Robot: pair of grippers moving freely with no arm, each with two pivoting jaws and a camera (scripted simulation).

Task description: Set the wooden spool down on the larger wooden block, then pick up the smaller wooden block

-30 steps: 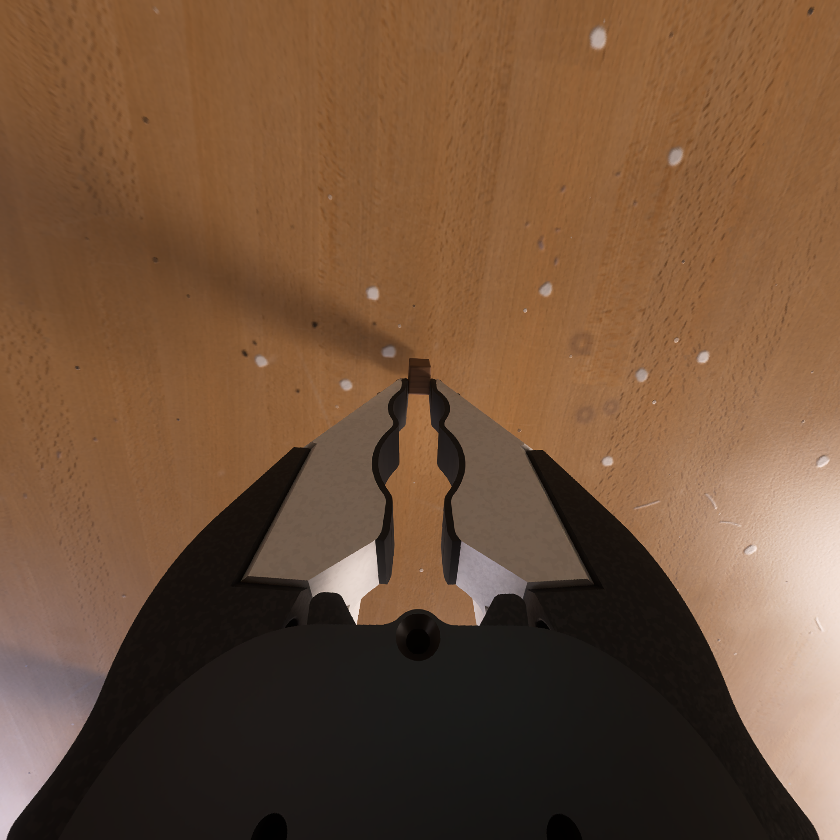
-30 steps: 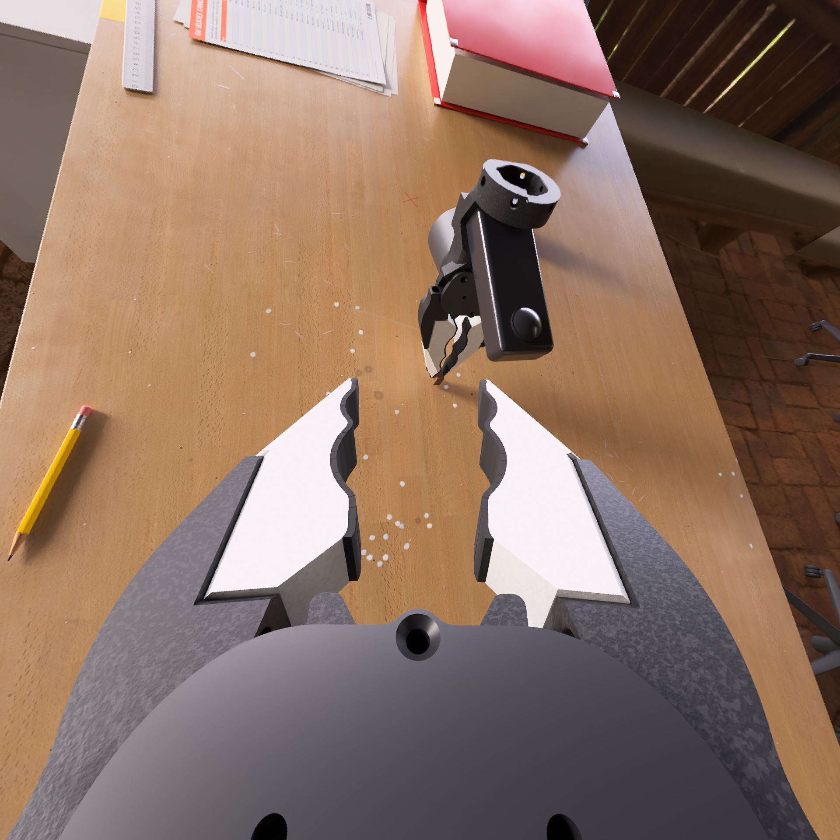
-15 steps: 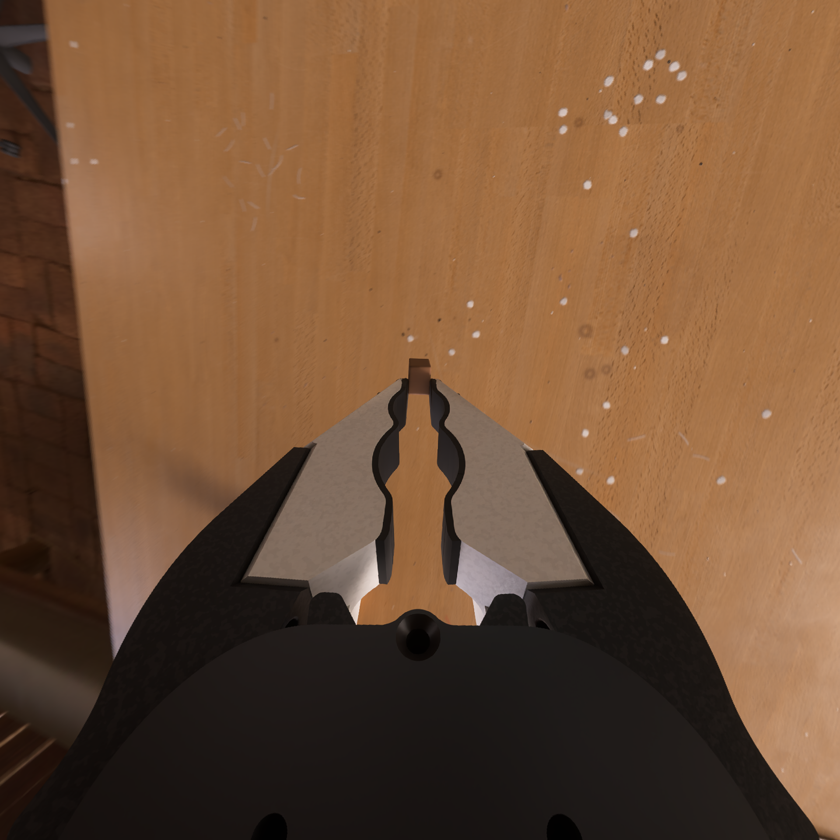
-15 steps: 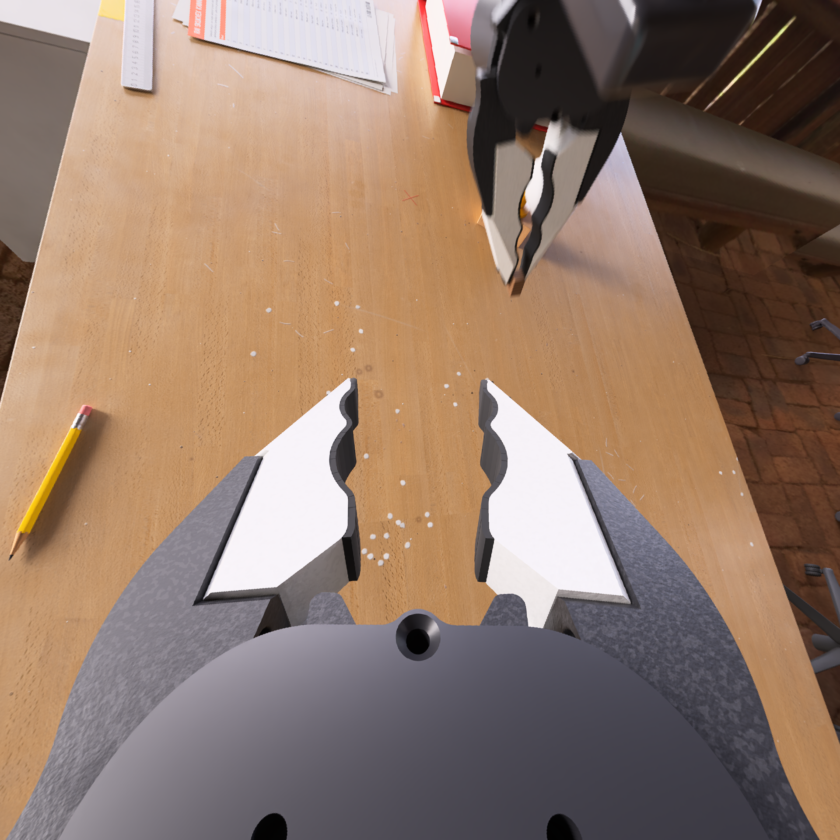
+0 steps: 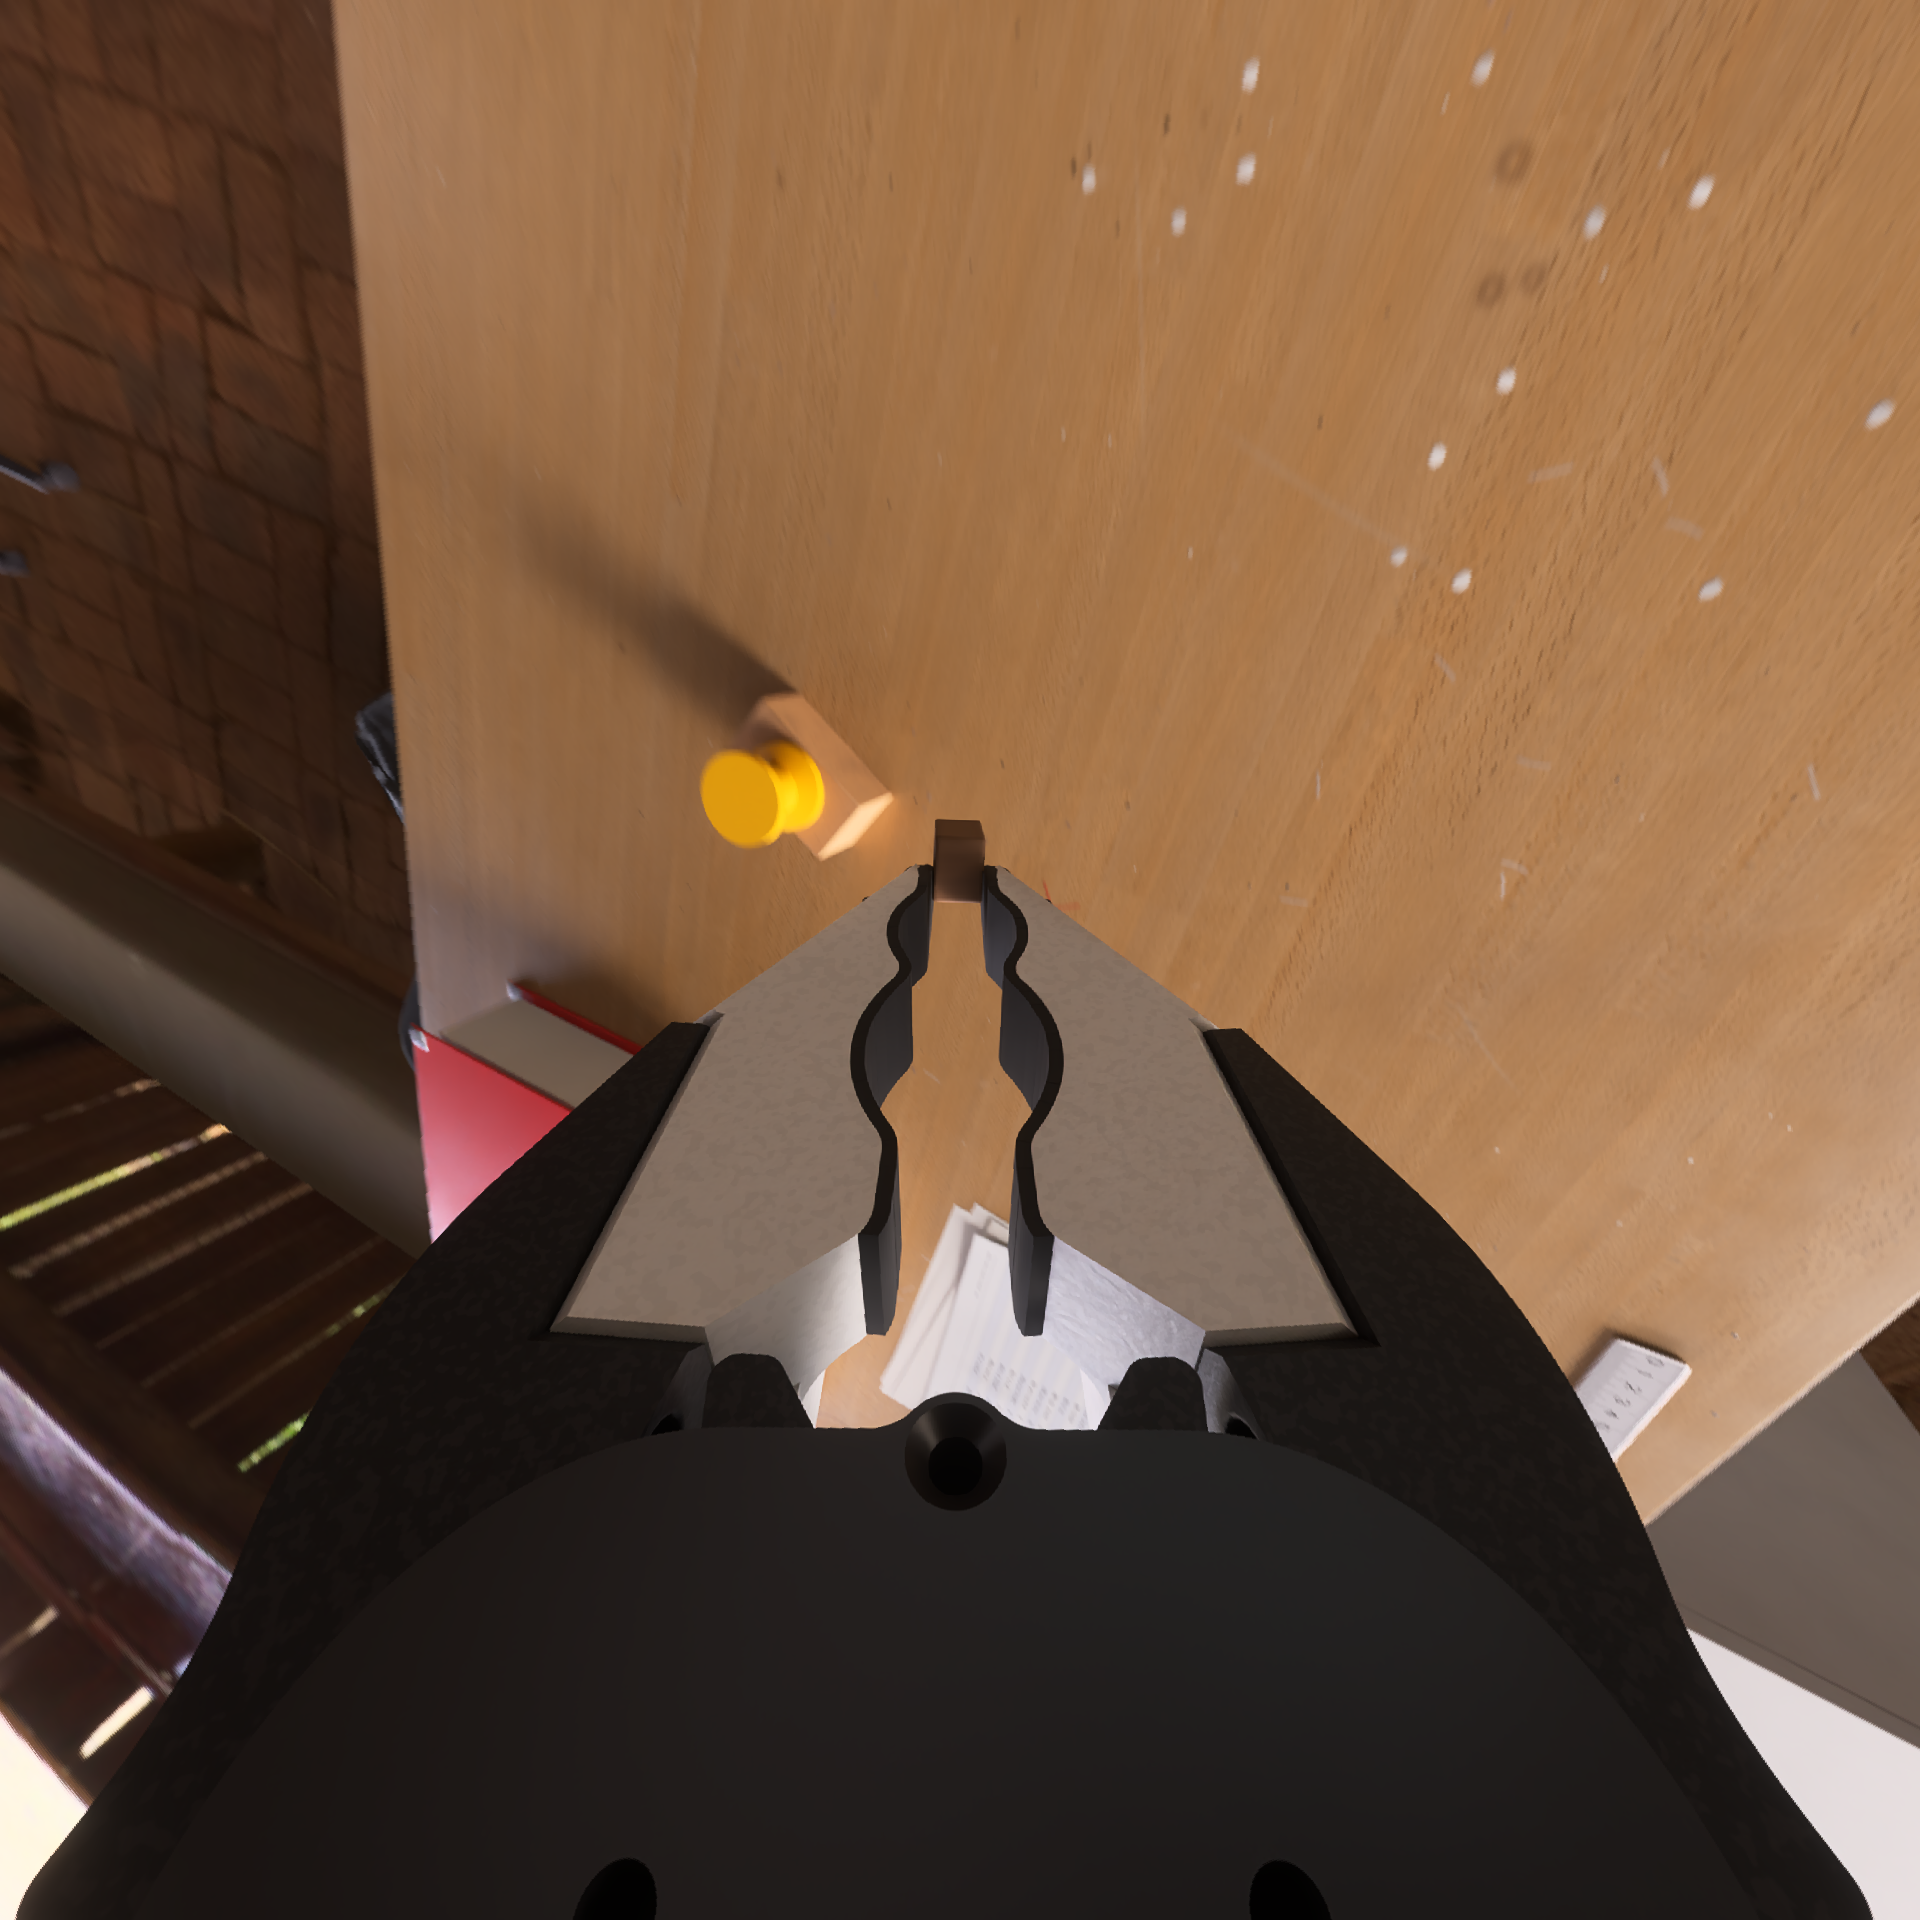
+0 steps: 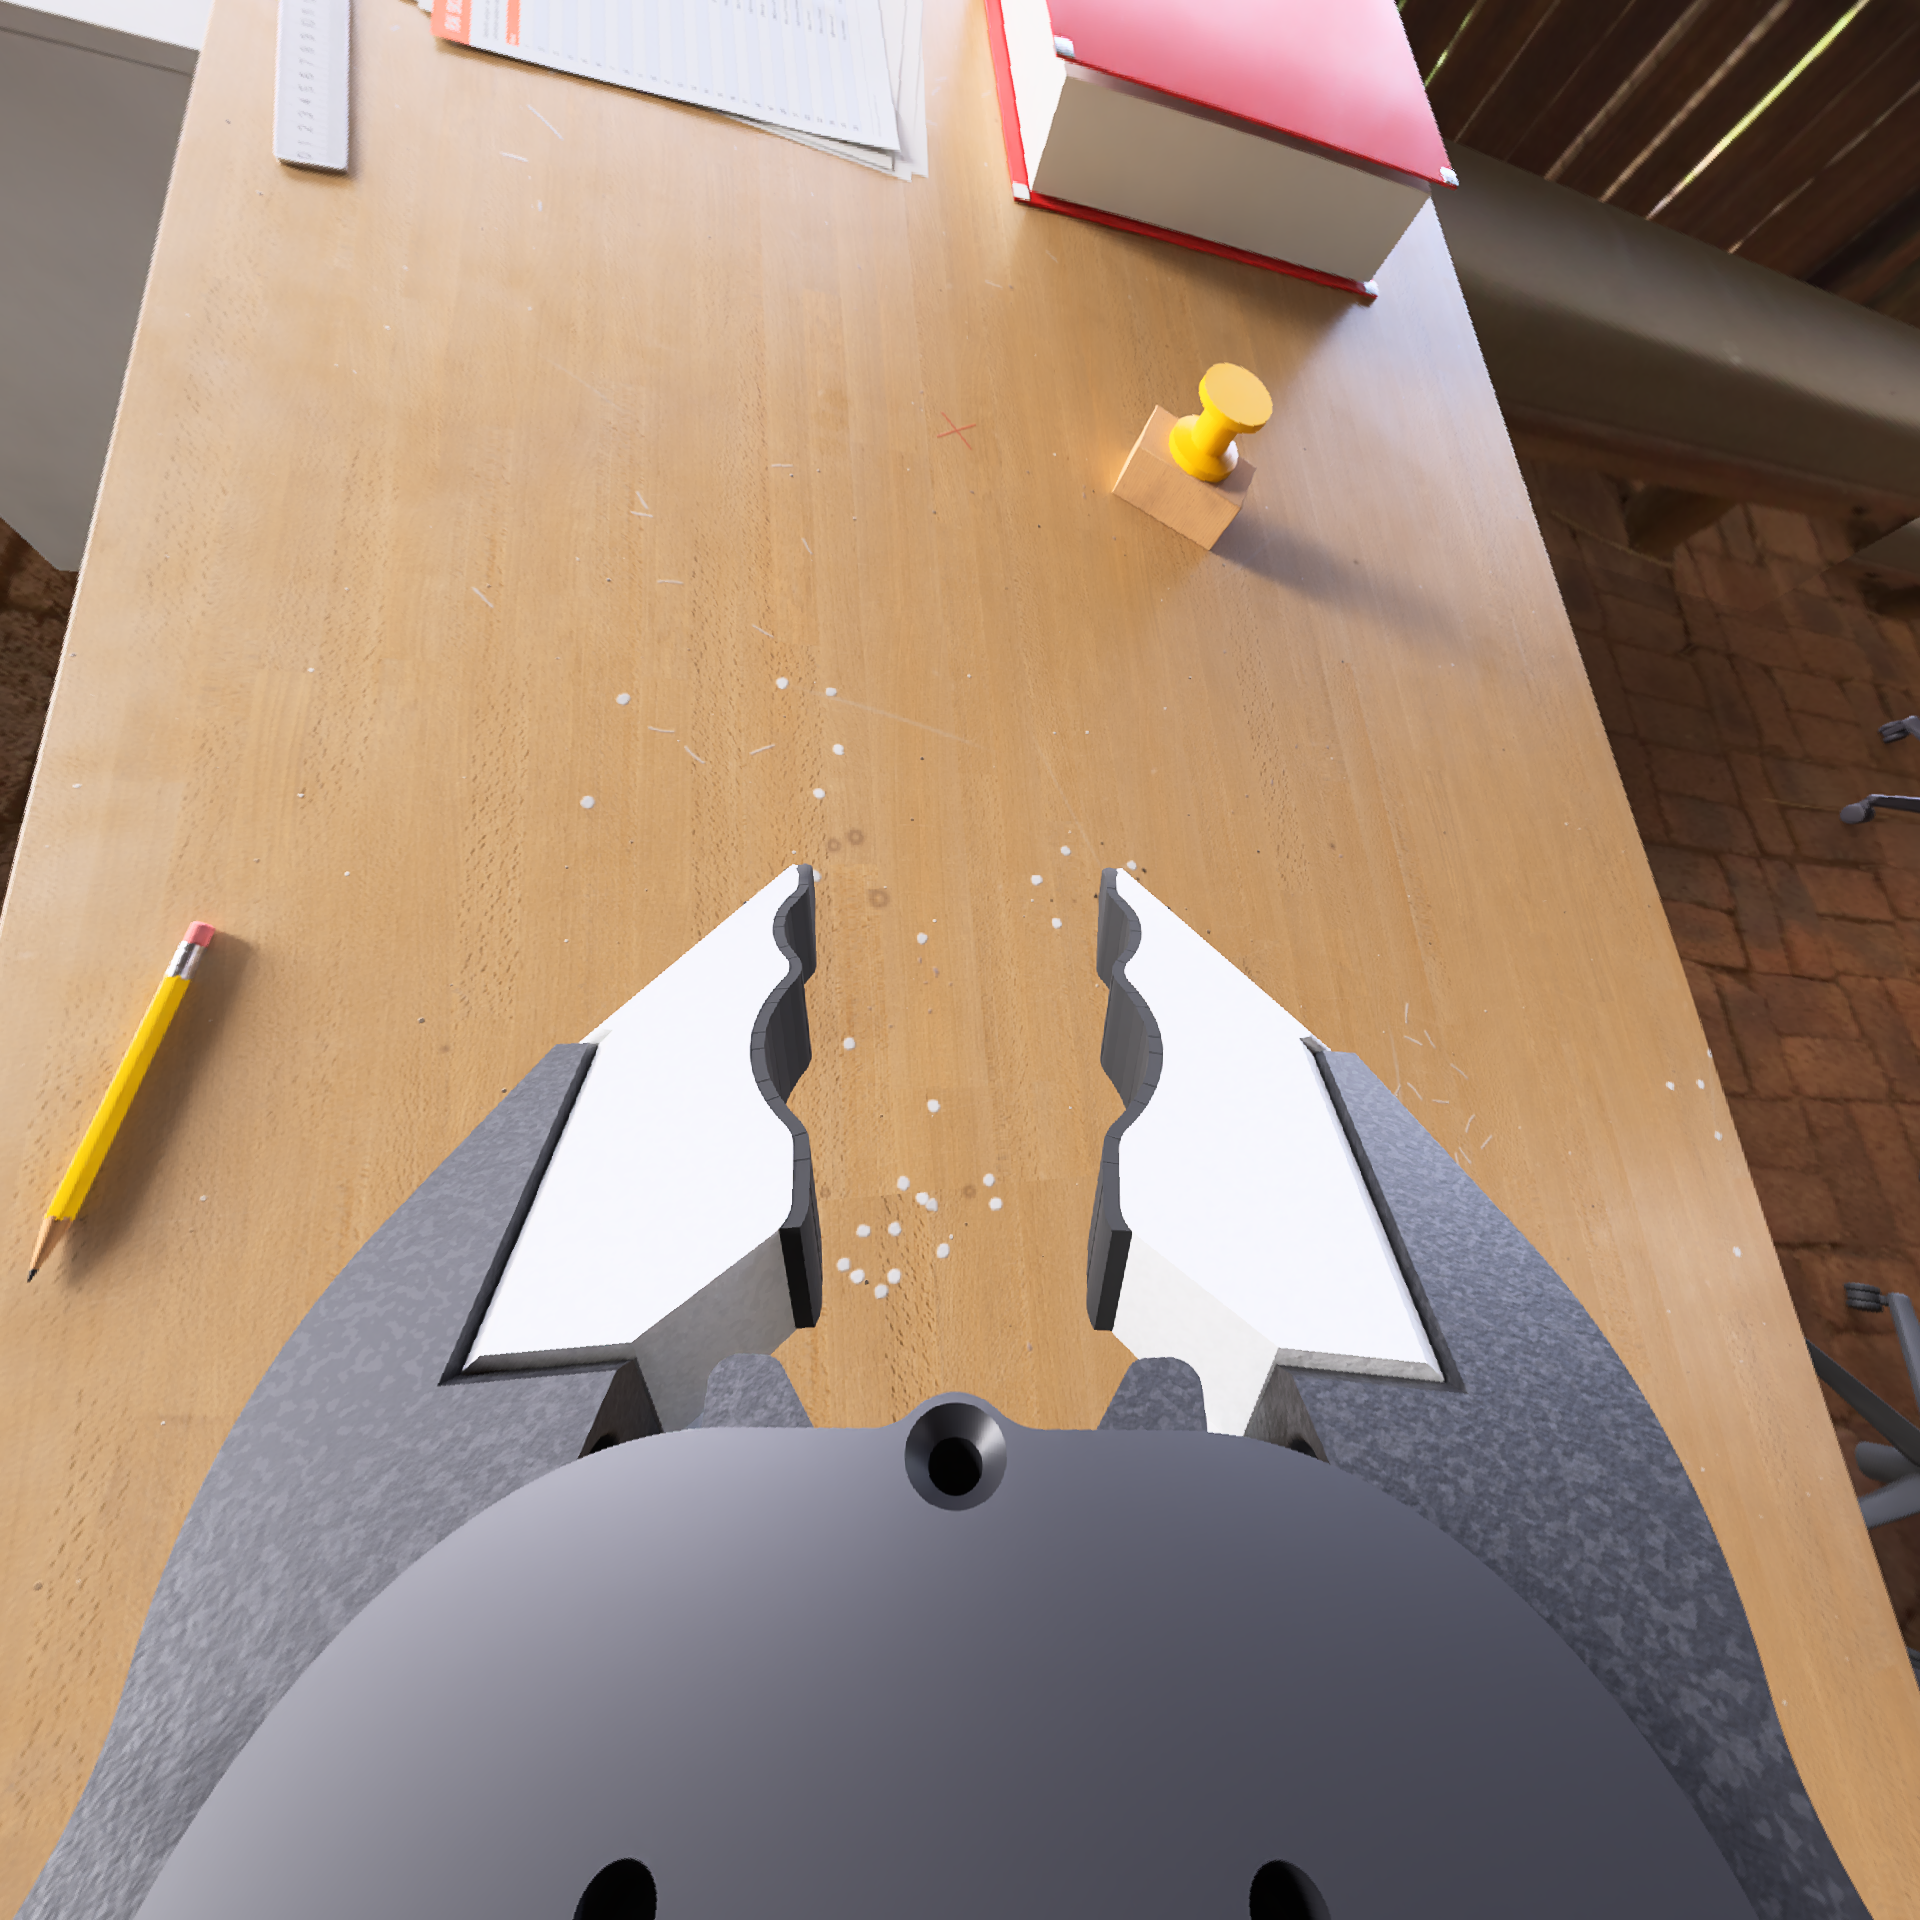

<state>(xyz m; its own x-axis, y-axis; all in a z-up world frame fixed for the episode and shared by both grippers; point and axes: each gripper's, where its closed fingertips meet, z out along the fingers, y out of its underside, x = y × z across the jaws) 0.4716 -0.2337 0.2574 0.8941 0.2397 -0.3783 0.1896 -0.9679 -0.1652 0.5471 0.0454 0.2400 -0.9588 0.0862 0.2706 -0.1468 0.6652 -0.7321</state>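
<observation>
While the right claw (image 6: 956,883) hangs over the middle of the wooden table (image 6: 520,468) with its two fingers spread wide and nothing between them, the things on the table run like this from left to right in its view. A yellow pencil (image 6: 125,1091) lies near the left edge, eraser end away from the camera. A grey ruler (image 6: 312,83) lies at the far left corner, and a stack of printed papers (image 6: 707,62) sits just right of it. Small white specks dot the wood around the claw. A thick book with a red cover (image 6: 1226,114) lies at the far right. Nearer than the book, close to the right edge, the larger wooden block (image 6: 1179,488) rests on the table, and the yellow spool (image 6: 1221,421) stands upright on top of it.

Seen from the left claw's own camera, the spool (image 5: 764,795) and larger block (image 5: 842,790) lie left of the fingertips, with the red book (image 5: 488,1091) low at the left. The left claw (image 5: 958,878) is clenched on the smaller wooden block (image 5: 957,857), a dark brown piece pinched at the very tips and held up clear of the table. Papers (image 5: 966,1330) show between the fingers, and the ruler (image 5: 1631,1392) sits at the right.
</observation>
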